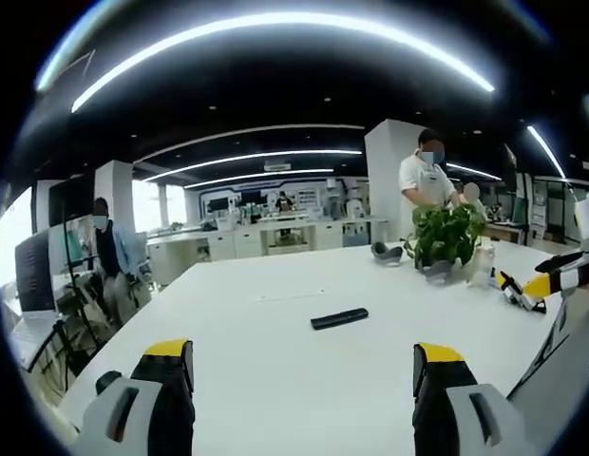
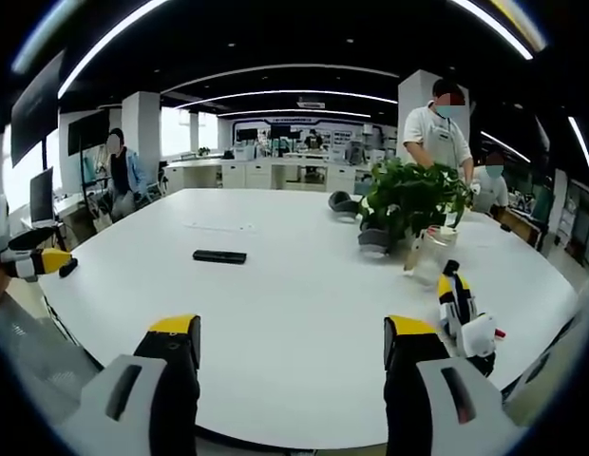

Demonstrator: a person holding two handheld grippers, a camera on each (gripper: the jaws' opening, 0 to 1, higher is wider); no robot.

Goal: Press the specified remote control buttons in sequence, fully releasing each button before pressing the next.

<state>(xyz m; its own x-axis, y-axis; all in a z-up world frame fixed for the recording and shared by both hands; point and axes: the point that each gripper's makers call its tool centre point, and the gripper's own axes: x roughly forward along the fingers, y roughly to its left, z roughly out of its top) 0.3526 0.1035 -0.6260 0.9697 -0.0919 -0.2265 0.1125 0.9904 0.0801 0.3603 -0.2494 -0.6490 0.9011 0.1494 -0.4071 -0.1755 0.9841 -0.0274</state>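
Black remote control (image 1: 339, 318) on white table (image 1: 275, 380); lettering too small.

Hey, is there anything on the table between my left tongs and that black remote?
Nothing visible does. In the left gripper view the left tongs stand open over bare white table, and the remote lies flat ahead of them with empty tabletop between. The potted plant sits farther back, off to the side.

Remote control (image 1: 339, 319): slim black bar, lying flat on the white table top, well apart from the potted plant. In right gripper view it (image 2: 219, 256) lies left of centre, long side running across the view. Buttons too small to make out; nothing touching it.
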